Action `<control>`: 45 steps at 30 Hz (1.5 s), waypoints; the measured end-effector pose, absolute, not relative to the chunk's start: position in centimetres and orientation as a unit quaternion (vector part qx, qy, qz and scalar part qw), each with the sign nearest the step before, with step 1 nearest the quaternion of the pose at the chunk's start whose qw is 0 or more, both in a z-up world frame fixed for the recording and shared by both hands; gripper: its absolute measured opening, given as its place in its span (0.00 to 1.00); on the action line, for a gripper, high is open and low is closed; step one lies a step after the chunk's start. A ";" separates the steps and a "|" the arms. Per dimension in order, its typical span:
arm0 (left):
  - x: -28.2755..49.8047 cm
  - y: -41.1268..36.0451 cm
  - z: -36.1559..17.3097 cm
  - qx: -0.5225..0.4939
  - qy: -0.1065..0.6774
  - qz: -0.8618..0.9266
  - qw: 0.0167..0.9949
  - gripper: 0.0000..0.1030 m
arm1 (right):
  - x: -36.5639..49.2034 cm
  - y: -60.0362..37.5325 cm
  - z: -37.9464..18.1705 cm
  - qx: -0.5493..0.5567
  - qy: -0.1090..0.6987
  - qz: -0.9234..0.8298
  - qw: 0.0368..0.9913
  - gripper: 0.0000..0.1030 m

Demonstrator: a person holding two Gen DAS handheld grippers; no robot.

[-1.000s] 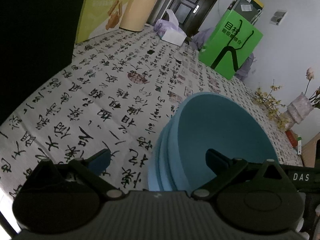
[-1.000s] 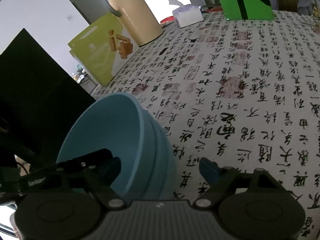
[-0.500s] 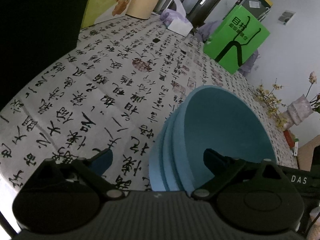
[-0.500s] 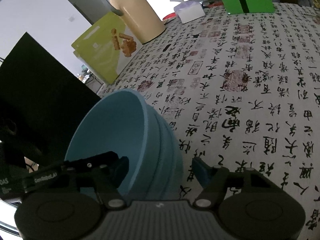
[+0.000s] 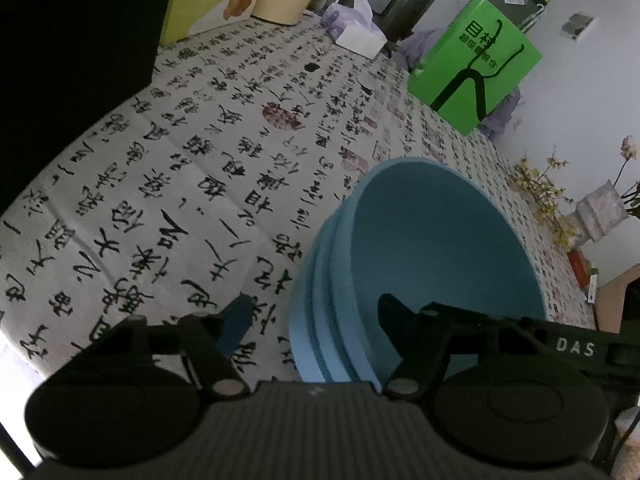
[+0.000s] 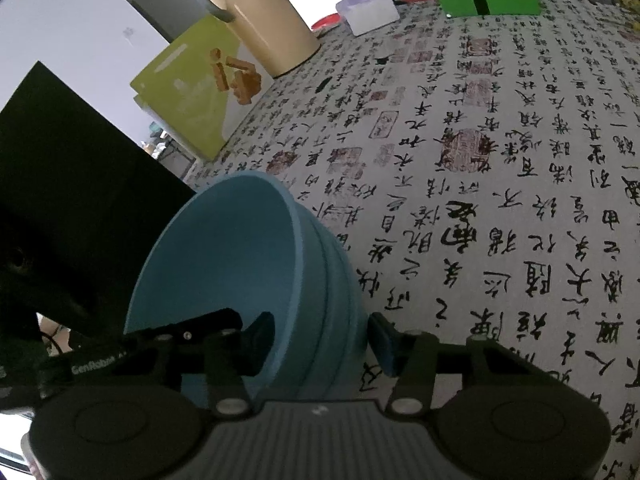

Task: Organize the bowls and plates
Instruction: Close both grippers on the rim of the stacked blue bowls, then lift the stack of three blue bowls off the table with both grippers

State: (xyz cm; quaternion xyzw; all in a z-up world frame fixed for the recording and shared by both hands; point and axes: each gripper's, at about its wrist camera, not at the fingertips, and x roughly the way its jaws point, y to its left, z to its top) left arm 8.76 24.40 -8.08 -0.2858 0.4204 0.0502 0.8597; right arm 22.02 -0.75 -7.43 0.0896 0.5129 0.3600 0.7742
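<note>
Straddling opposite walls of the nested blue bowls (image 5: pixel 436 264), the left gripper (image 5: pixel 316 316) and right gripper (image 6: pixel 320 332) have just been closing, pads not yet pressing; stacking looks done, moving remains.

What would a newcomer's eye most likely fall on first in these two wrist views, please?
Probably the stack of blue bowls, nested and standing at the near edge of the calligraphy tablecloth. The left gripper and right gripper each straddle its wall, one finger inside and one outside, jaws just closing in. Behind, a bright green box stands out.
</note>
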 end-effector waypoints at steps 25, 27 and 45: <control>9.8 23.6 -8.2 -0.282 0.434 0.047 0.854 0.48 | 22.9 0.2 -8.1 0.080 0.527 0.346 0.772 0.44; 9.8 23.6 -8.1 -0.283 0.435 0.047 0.854 0.48 | 22.8 0.0 -8.1 0.080 0.526 0.347 0.772 0.44; 10.0 23.6 -8.1 -0.293 0.440 0.056 0.847 0.48 | 22.7 -0.1 -8.0 0.084 0.528 0.344 0.772 0.43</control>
